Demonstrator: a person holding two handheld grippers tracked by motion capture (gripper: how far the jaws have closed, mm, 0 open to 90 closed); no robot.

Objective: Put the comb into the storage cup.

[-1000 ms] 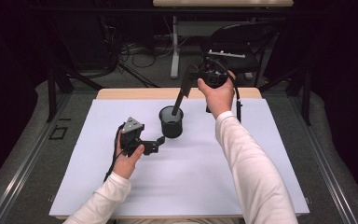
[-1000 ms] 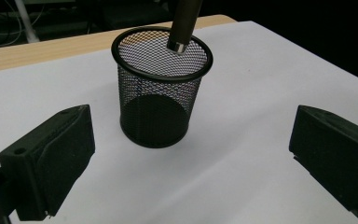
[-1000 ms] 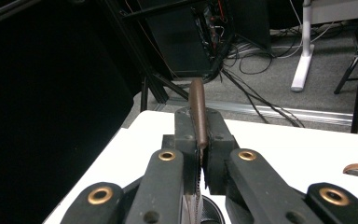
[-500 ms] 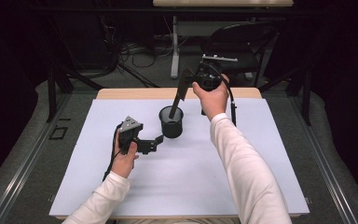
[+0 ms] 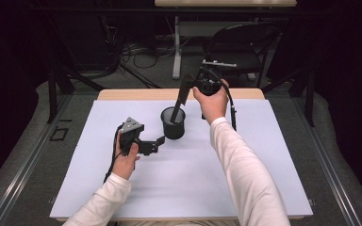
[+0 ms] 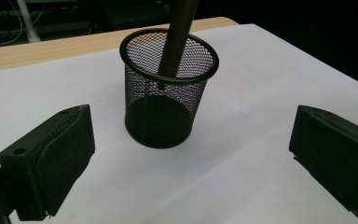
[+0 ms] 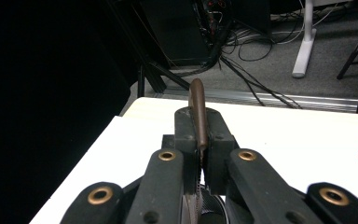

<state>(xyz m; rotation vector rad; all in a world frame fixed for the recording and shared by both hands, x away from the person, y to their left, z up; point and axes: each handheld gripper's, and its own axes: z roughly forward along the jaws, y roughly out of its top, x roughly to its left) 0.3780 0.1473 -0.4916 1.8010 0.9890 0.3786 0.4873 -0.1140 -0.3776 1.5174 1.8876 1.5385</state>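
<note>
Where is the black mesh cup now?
In the high view the mesh cup stands on the white sheet, near its far middle, between the left gripper and the right hand.

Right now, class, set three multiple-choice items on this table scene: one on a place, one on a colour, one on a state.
1. Where does the lower end of the long dark brown stick sit?
A. inside the black wire-mesh cup
B. flat on the white table cover
C. on the floor

2. What colour is the mesh cup?
A. red
B. black
C. white

3. How do the left gripper's jaws stand?
A. shut on the cup
B. shut on the stick
C. open, cup apart ahead

Key: 1 A, the stick dips below the rim; 2 B, dark mesh; 3 C, jaws stand wide.
</note>
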